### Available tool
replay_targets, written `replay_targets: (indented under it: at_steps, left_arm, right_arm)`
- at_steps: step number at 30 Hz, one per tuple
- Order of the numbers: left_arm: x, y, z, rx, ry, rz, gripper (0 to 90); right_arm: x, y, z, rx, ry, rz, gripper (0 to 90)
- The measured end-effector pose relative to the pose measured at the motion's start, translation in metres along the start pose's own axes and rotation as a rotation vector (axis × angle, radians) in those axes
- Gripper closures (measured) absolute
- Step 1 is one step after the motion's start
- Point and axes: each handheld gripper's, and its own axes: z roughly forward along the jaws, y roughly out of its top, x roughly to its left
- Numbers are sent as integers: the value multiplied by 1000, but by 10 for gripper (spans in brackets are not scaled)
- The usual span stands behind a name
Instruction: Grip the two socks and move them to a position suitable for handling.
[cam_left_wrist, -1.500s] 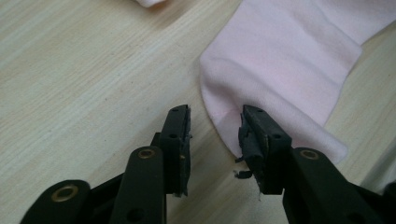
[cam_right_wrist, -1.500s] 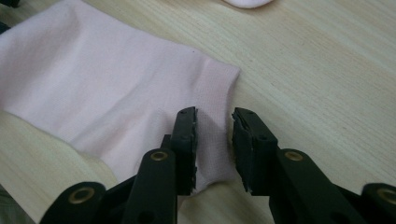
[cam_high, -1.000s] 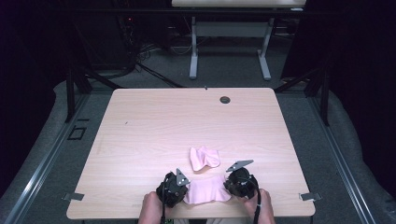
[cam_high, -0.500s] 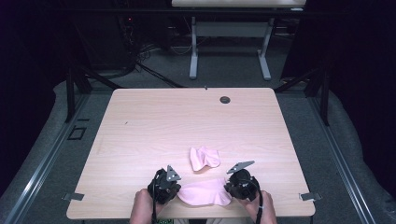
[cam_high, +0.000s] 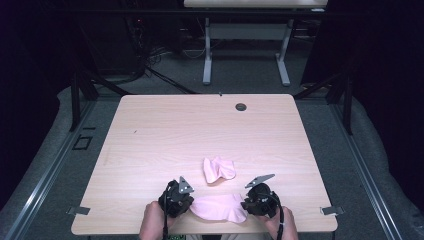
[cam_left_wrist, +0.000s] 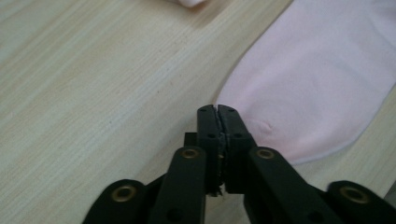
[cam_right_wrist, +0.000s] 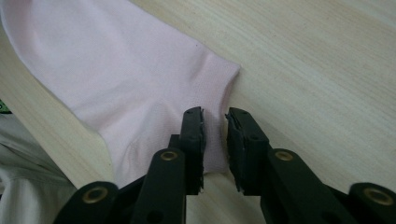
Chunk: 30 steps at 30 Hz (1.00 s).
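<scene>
Both grippers' jaws have just eased apart: left gripper (cam_left_wrist: 218, 110) barely parted, right gripper (cam_right_wrist: 215, 116) released, over the flat sock (cam_high: 218, 207). The sock now lies smoother, stretched left-right along the table's (cam_high: 165, 130) near edge.

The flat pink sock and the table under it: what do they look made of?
The flat pink sock: probably a fine stretchy knit, matte; it lies limp with soft wrinkles and a thin edge. The table: light wood-look top with printed-looking straight grain, smooth, faintly sheened; likely laminate, though solid wood can't be ruled out.

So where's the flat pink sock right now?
In the high view the flat pink sock lies at the table's near edge, between the left gripper and right gripper, just below the crumpled sock.
</scene>
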Motion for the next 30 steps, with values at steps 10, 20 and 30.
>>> replay_targets:
  at_steps: [10,20,30]
  left_arm:
    - [11,25,9,-60,27,-54,340]
    - [23,56,35,-29,1,-62,310]
    - [25,68,49,-3,-14,-64,426]
  right_arm:
    - [-23,51,-17,-89,-36,-33,564]
    - [-40,101,6,-56,-57,-61,404]
    - [-53,129,47,-8,-81,-90,437]
